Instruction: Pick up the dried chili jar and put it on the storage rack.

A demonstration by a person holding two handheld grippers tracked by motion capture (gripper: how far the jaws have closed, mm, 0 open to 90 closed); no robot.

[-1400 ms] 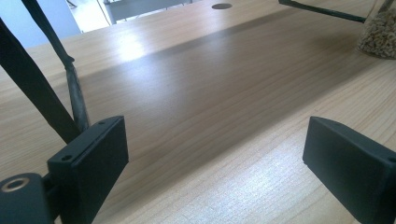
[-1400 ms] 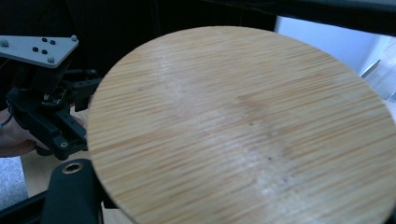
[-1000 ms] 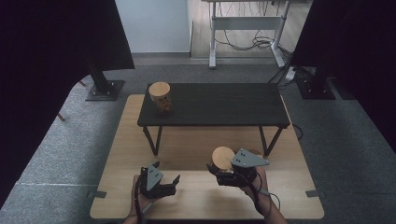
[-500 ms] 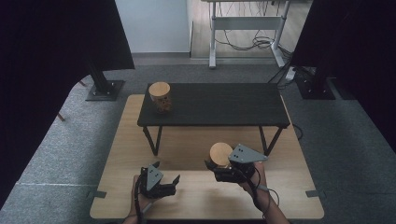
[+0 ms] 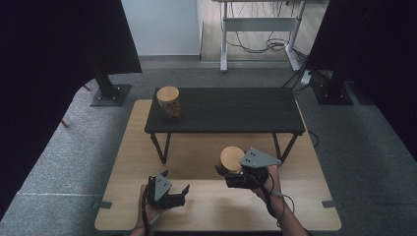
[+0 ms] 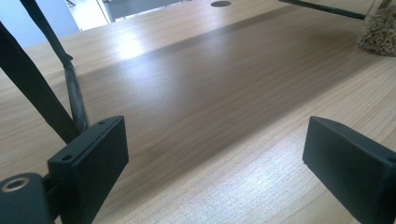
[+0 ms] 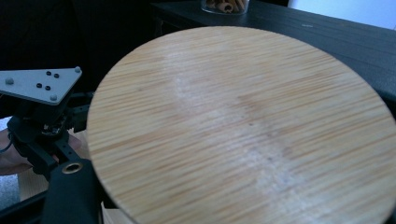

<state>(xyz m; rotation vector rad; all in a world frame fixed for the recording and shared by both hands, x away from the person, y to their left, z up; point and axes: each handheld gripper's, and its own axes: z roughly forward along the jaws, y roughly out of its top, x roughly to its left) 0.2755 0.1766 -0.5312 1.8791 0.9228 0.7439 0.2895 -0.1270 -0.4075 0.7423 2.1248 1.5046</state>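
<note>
My right gripper (image 5: 228,172) is shut on a jar with a round bamboo lid (image 5: 232,158) and holds it over the wooden table, just in front of the black bench. The lid (image 7: 238,126) spreads across the right gripper view, and one black finger (image 7: 70,196) shows at its lower left. In the left gripper view, part of a glass jar (image 6: 380,28) of pale pellets shows at the top right. My left gripper (image 5: 175,181) rests low at the table's front left, its jaws wide open (image 6: 215,154) over bare wood. A second lidded jar (image 5: 168,102) stands on the bench's left end.
The low black bench (image 5: 236,110) stands across the middle of the wooden table (image 5: 133,147), its thin legs (image 6: 42,98) close to my left gripper. Grey carpet surrounds the table, with dark stands at the back left and right.
My right gripper has carried the lidded jar slightly up and away from the front edge. The left gripper has stayed where it was.
</note>
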